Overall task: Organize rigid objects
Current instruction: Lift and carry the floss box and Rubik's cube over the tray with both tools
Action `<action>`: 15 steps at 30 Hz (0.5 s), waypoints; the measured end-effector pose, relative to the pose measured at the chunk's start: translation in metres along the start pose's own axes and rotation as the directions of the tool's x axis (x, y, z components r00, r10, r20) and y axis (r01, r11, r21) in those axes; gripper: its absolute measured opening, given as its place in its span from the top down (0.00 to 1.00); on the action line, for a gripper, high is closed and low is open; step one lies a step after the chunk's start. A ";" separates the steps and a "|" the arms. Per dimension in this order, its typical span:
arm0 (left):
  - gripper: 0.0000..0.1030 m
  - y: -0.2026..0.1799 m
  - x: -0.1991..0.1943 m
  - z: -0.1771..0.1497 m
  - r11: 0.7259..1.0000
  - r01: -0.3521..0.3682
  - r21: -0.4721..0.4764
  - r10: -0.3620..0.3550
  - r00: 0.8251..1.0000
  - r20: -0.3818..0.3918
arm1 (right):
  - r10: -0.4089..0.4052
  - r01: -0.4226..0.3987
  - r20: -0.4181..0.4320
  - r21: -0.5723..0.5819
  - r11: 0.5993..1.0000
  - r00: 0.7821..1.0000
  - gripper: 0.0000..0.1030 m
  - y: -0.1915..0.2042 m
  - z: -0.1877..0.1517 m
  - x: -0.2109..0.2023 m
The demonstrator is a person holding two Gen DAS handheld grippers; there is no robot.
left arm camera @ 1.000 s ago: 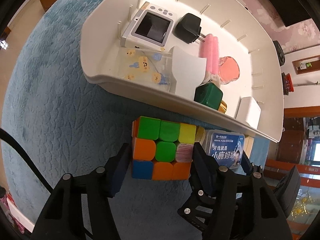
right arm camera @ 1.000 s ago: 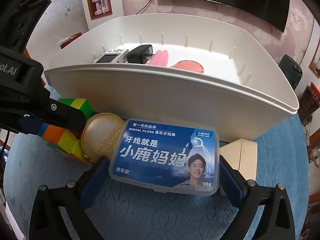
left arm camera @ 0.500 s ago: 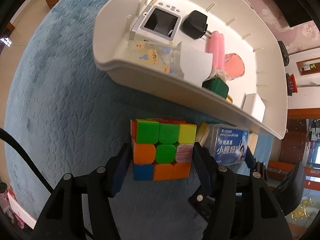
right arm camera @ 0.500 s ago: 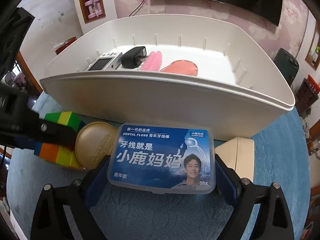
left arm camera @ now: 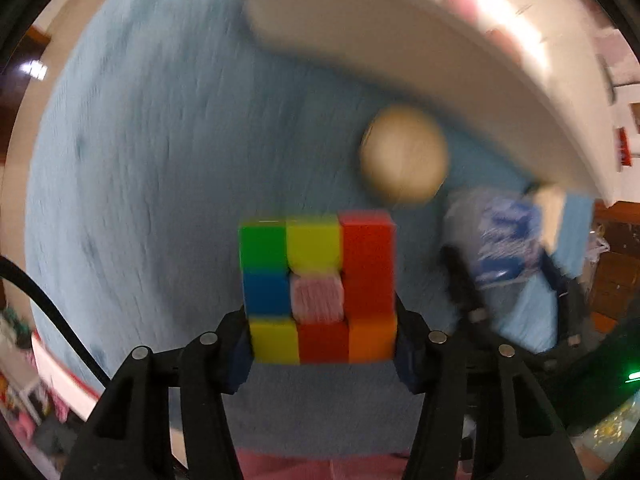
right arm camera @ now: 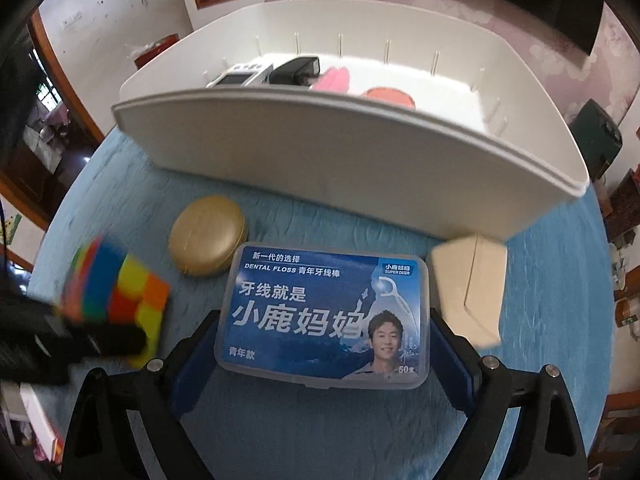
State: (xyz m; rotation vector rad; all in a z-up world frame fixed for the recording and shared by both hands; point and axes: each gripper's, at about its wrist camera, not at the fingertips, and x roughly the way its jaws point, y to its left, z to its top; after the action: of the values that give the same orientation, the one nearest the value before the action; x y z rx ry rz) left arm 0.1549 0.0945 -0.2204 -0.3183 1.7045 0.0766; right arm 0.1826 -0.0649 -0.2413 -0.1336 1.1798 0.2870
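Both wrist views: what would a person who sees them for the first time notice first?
The bright, many-coloured puzzle cube stands out at once, clamped in the left hand-held gripper above the blue mat. Next comes the blue dental floss box, lying between the fingers of the right hand-held gripper. Behind them the big white tray fills the background, with a round gold case in front of it.

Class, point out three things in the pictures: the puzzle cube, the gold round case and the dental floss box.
puzzle cube (left arm camera: 318, 286), left wrist view, centre of its facing side.
gold round case (right arm camera: 207, 241), right wrist view, middle of its lid.
dental floss box (right arm camera: 324, 312), right wrist view, middle of its blue label.
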 end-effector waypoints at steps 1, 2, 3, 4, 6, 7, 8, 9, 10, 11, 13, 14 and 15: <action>0.42 0.002 0.003 -0.007 1.000 0.001 -0.010 -0.001 1.000 0.001 | 0.010 -0.010 -0.005 -0.008 1.000 1.000 0.08 0.000 -0.004 -0.002; 0.43 0.001 0.003 -0.011 1.000 -0.008 -0.002 0.008 1.000 0.007 | 0.032 -0.032 -0.018 -0.009 0.999 0.999 0.08 -0.001 -0.010 -0.005; 0.43 0.000 0.003 -0.016 1.000 -0.025 0.004 0.024 1.000 0.007 | 0.048 -0.048 -0.027 -0.007 0.999 0.998 0.08 -0.002 -0.014 -0.008; 0.43 0.001 0.004 -0.021 0.999 -0.039 -0.002 0.039 0.999 -0.002 | 0.066 -0.066 -0.036 -0.003 0.998 0.997 0.08 -0.004 -0.020 -0.011; 0.43 0.004 0.008 -0.028 0.999 -0.050 -0.020 0.049 0.998 -0.028 | 0.094 -0.094 -0.048 0.011 0.996 0.994 0.08 -0.008 -0.027 -0.016; 0.43 0.005 0.008 -0.032 0.998 -0.054 -0.024 0.053 0.998 -0.035 | 0.105 -0.104 -0.052 0.019 0.994 0.993 0.08 -0.009 -0.029 -0.018; 0.43 0.006 0.009 -0.035 0.998 -0.060 -0.026 0.059 0.997 -0.041 | 0.115 -0.113 -0.056 0.029 0.993 0.992 0.08 -0.011 -0.033 -0.021; 0.43 0.007 0.010 -0.038 0.997 -0.068 -0.027 0.067 0.997 -0.045 | 0.118 -0.116 -0.057 0.035 0.993 0.991 0.08 -0.013 -0.034 -0.023; 0.43 0.008 0.010 -0.042 0.996 -0.079 -0.028 0.078 0.996 -0.051 | 0.118 -0.116 -0.055 0.040 0.992 0.992 0.08 -0.015 -0.035 -0.026; 0.43 0.010 0.010 -0.047 0.996 -0.089 -0.027 0.087 0.994 -0.058 | 0.116 -0.113 -0.049 0.045 0.993 0.992 0.08 -0.018 -0.036 -0.029; 0.43 0.013 0.010 -0.055 0.994 -0.102 -0.024 0.100 0.992 -0.077 | 0.115 -0.113 -0.030 0.056 0.992 0.993 0.08 -0.024 -0.035 -0.039; 0.43 0.016 0.008 -0.060 0.994 -0.105 -0.020 0.103 0.991 -0.082 | 0.118 -0.117 -0.023 0.061 0.991 0.993 0.08 -0.028 -0.033 -0.042; 0.43 0.016 0.006 -0.064 0.994 -0.107 -0.012 0.106 0.991 -0.086 | 0.122 -0.121 -0.014 0.067 0.990 0.992 0.08 -0.030 -0.033 -0.046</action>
State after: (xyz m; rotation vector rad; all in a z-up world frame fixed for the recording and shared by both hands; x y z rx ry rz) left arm 0.0884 0.0942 -0.2183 -0.2455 1.8057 0.1576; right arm 0.1461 -0.1093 -0.2124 -0.0065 1.2164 0.3544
